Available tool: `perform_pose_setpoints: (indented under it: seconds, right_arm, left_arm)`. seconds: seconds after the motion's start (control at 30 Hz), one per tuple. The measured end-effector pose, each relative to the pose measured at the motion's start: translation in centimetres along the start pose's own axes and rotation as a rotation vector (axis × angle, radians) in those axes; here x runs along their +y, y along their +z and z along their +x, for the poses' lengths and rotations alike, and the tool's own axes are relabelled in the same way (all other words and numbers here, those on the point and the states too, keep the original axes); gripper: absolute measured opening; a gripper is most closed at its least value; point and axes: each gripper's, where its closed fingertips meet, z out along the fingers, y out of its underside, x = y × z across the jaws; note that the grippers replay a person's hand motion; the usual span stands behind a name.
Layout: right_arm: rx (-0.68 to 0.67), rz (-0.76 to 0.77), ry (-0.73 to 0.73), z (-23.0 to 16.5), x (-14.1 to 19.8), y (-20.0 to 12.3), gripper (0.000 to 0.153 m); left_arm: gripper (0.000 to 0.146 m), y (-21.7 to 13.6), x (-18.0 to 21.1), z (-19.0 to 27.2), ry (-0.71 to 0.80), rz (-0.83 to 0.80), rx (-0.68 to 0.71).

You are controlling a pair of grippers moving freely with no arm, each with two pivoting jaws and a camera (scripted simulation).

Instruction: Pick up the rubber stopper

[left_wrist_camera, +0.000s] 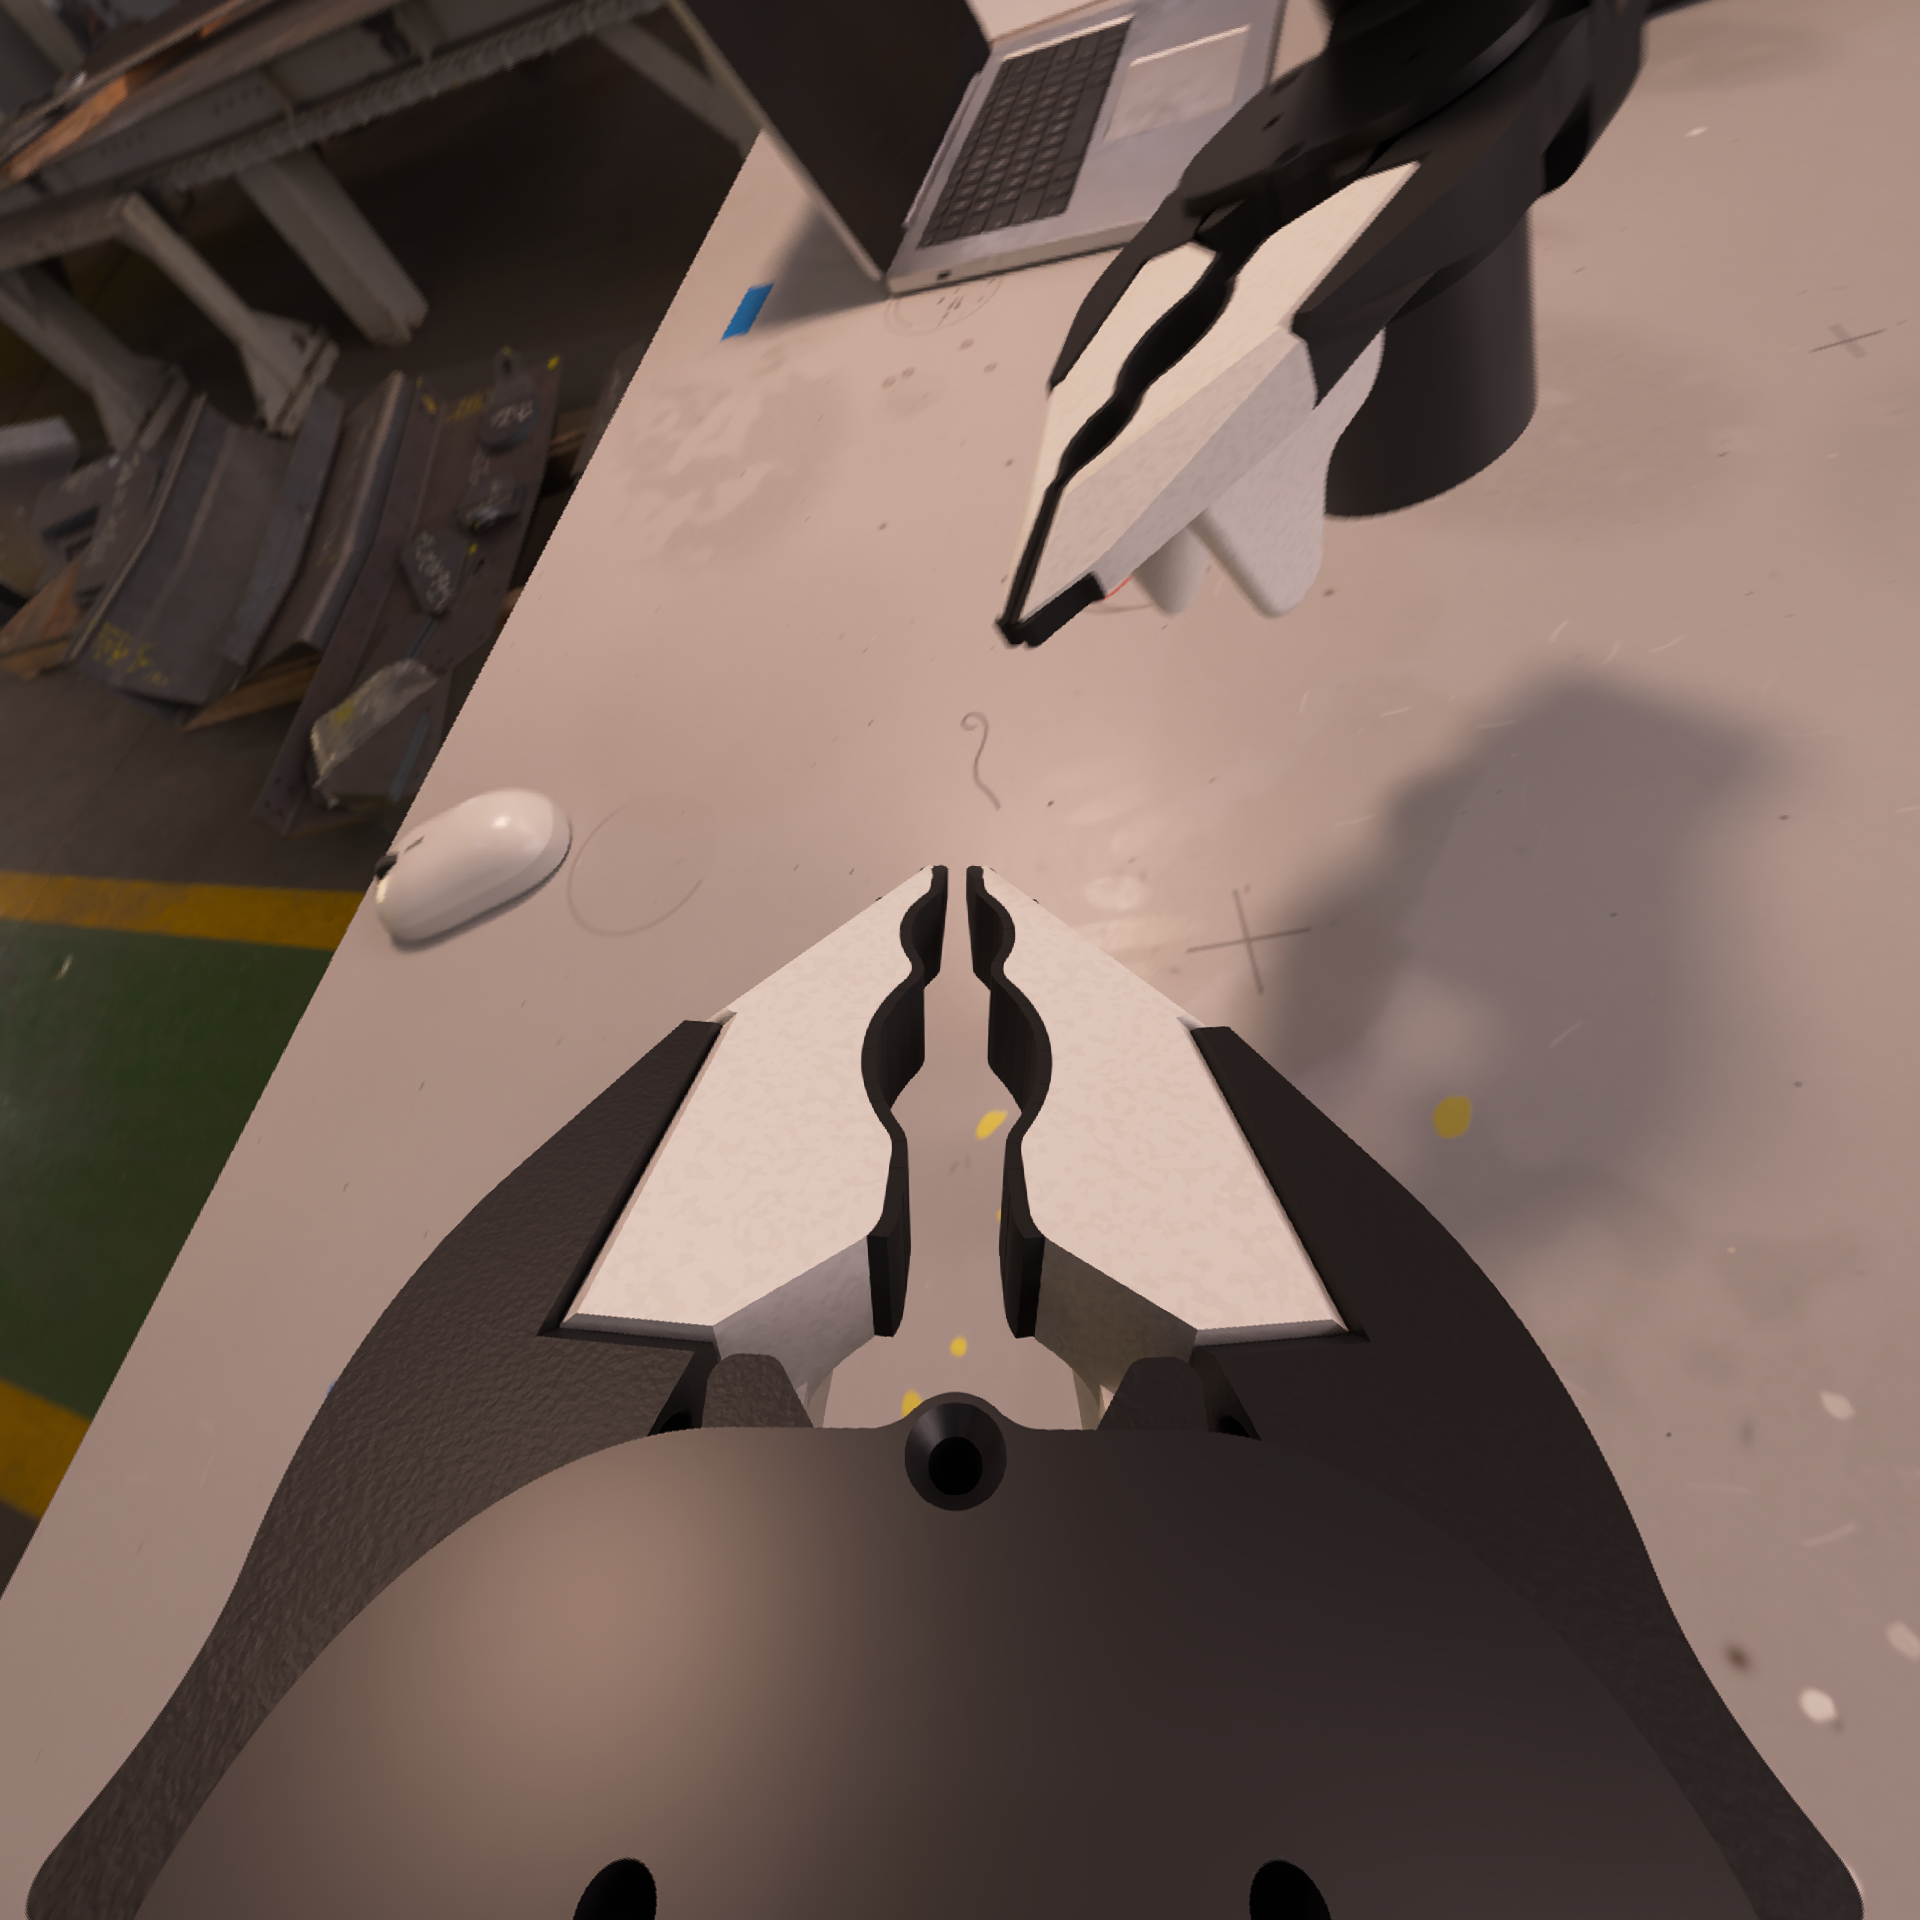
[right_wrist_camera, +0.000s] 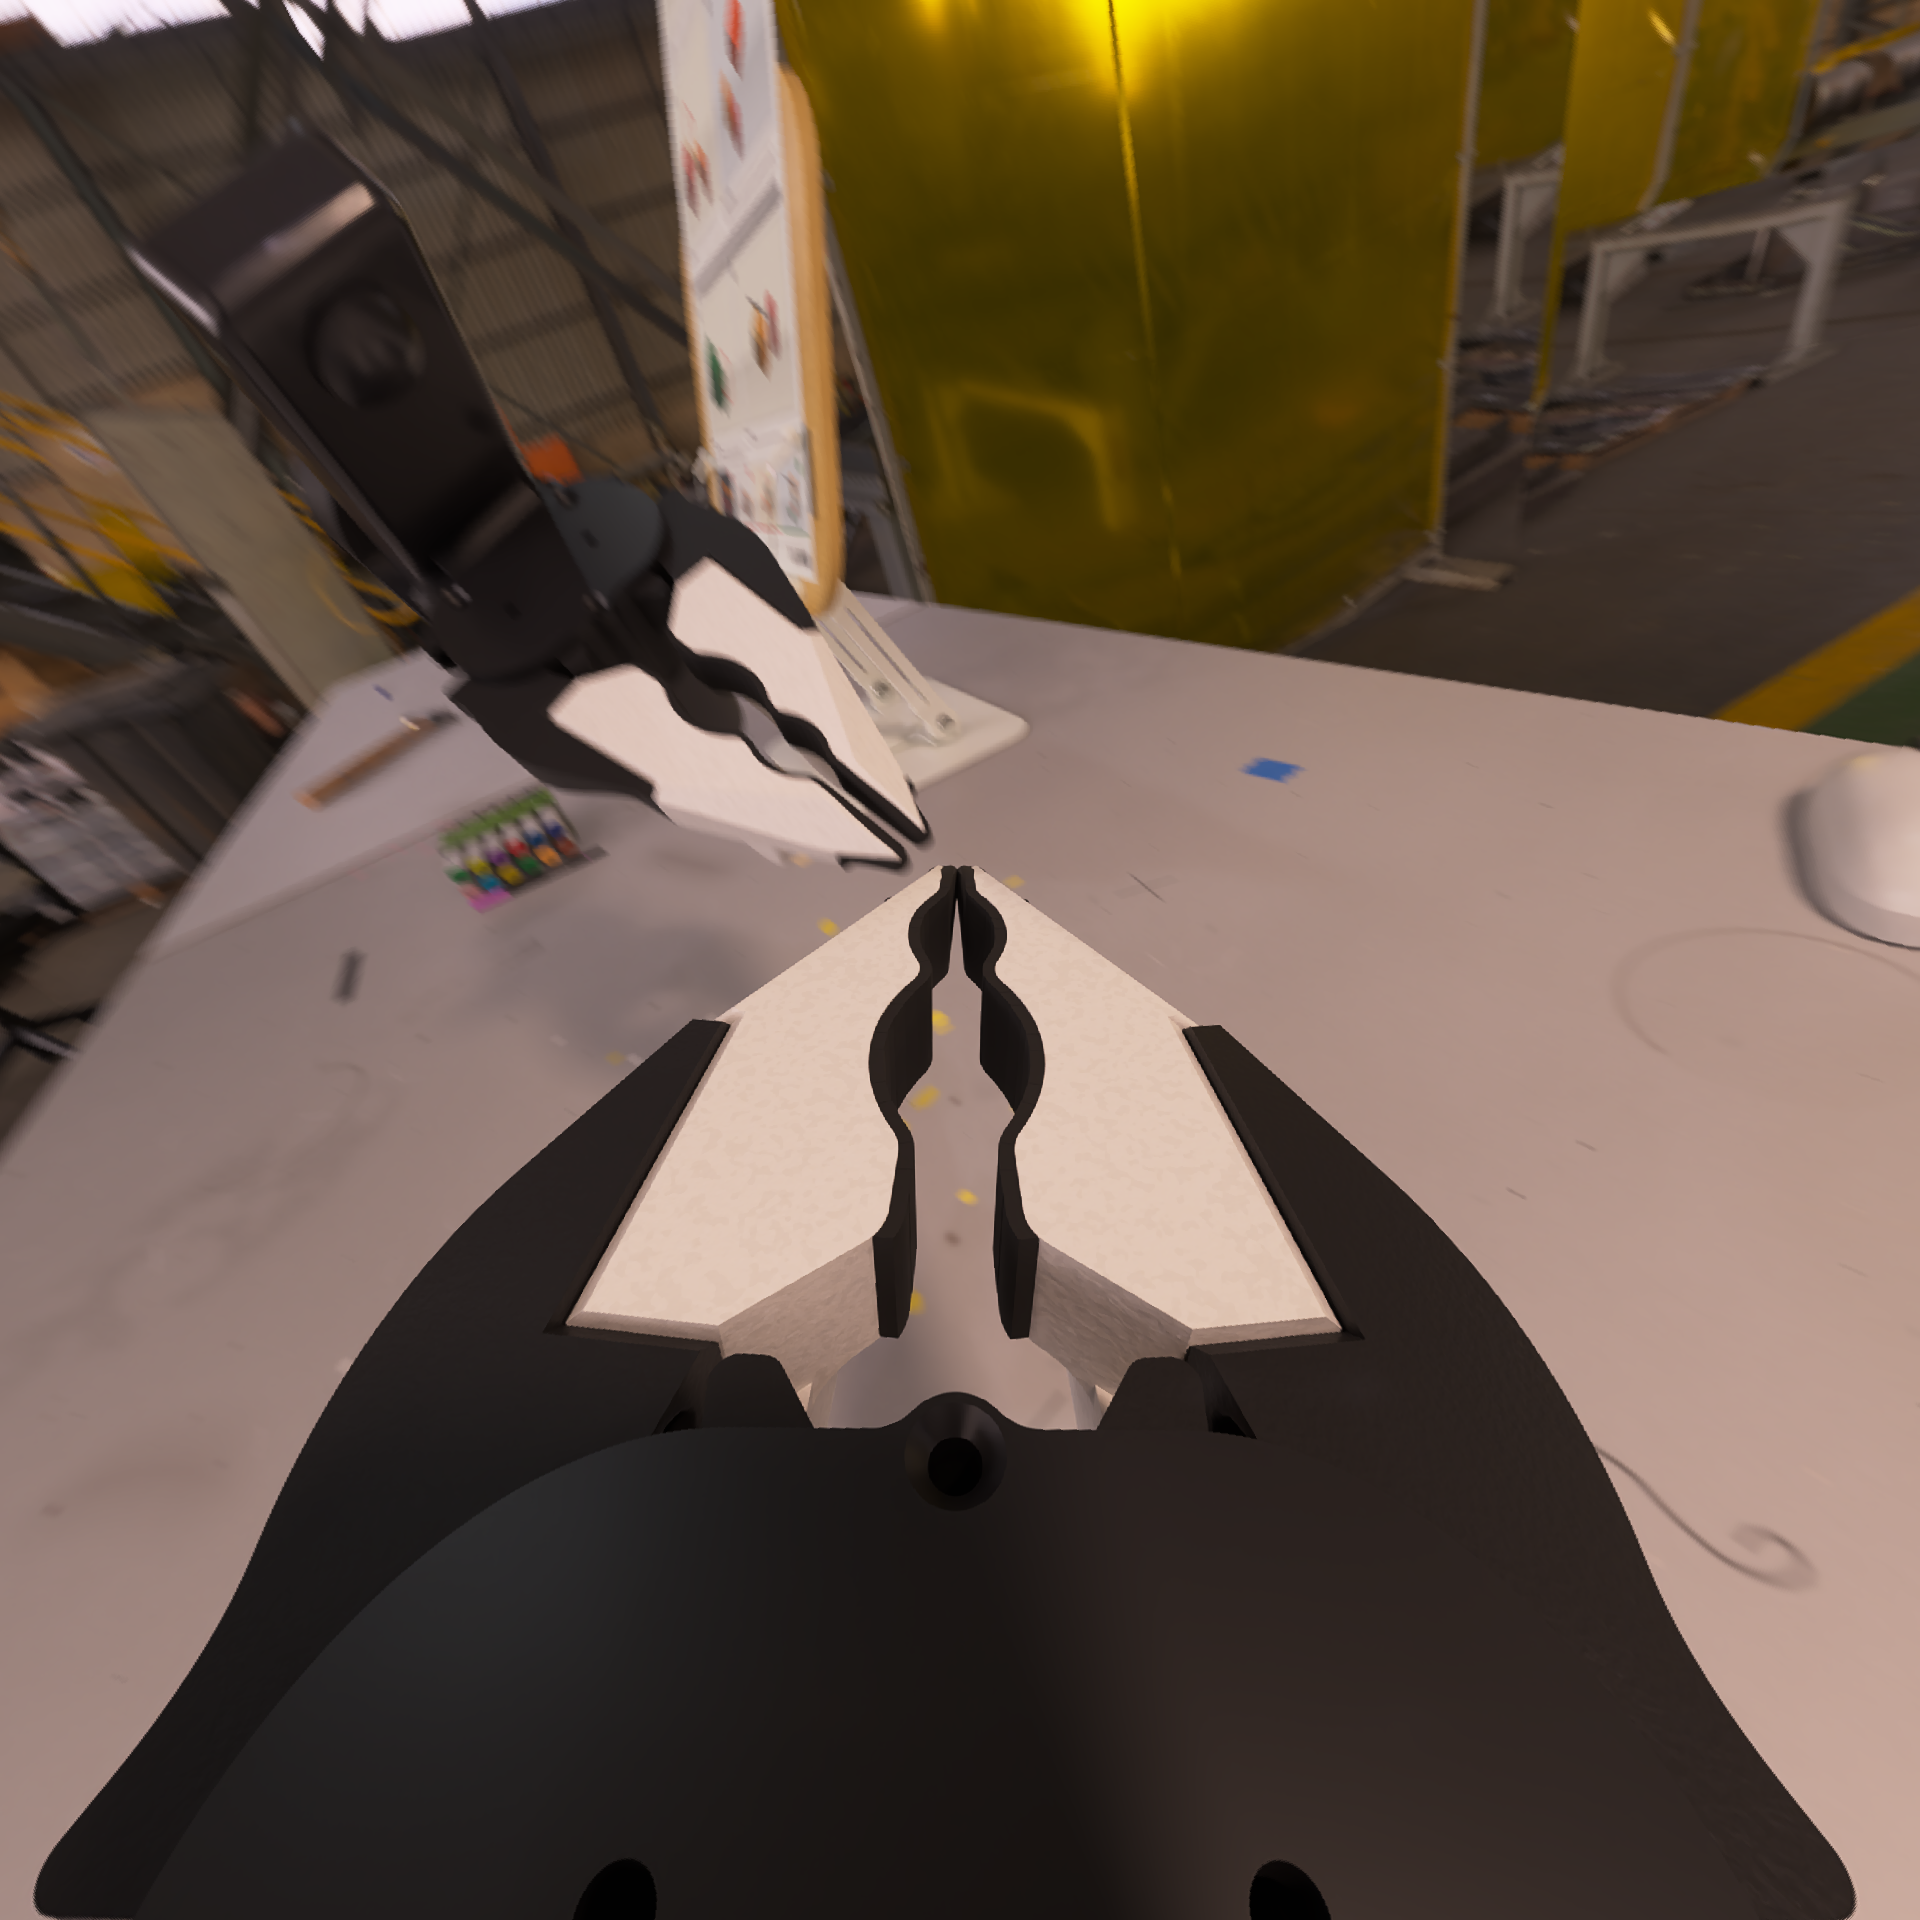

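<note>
A dark upright cylinder (left_wrist_camera: 1455, 416), seemingly the rubber stopper, stands on the table at the upper right of the left wrist view, partly hidden behind the right gripper. It does not show in the right wrist view. My left gripper (left_wrist_camera: 956, 873) is shut and empty, hovering above the table's middle. My right gripper (left_wrist_camera: 1023, 629) is shut and empty, tilted down with its tips near the table, just in front of the cylinder. In the right wrist view my right gripper (right_wrist_camera: 956, 871) points at the left gripper (right_wrist_camera: 909, 831), their tips close together.
A white mouse (left_wrist_camera: 473, 862) lies at the table's left edge and also shows in the right wrist view (right_wrist_camera: 1860, 852). An open laptop (left_wrist_camera: 1039, 156) sits at the back. A marker set (right_wrist_camera: 509, 847), a ruler (right_wrist_camera: 374, 764) and a white board stand (right_wrist_camera: 935, 717) lie beyond the left gripper.
</note>
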Motion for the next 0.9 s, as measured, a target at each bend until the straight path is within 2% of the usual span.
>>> perform_pose_setpoints:
  seconds: [0.1,0.27,0.47,0.6,0.67,0.77,0.9]
  right_arm:
    - [0.084,-0.111,-0.068,2.0,1.9,-0.8,0.0]
    - [0.094,-0.306,-0.109,3.2,6.8,-0.3,0.003]
    - [0.081,-0.402,-0.176,2.8,10.4,0.4,0.015]
    - [0.092,-0.522,-0.298,3.2,13.0,-0.4,0.022]
    - [0.105,-0.563,-0.339,3.8,13.9,-0.7,0.022]
    - [0.064,-0.574,-0.357,3.6,14.3,0.0,0.023]
    - [0.008,-0.583,-0.407,3.4,14.3,1.5,0.031]
  left_arm:
    - [0.01,-1.1,1.3,-1.4,-0.019,-0.034,-0.068]
    - [0.018,-4.7,4.6,-2.4,-0.065,-0.051,-0.178]
    - [0.023,-7.7,10.9,0.6,-0.174,-0.052,-0.199]
    - [0.024,-8.1,14.0,2.1,-0.23,-0.033,-0.208]
    - [0.024,-8.0,14.7,2.2,-0.213,-0.02,-0.214]
    - [0.023,-7.7,15.1,1.9,-0.139,-0.028,-0.238]
    - [0.025,-6.7,15.1,2.1,-0.153,0.006,-0.189]
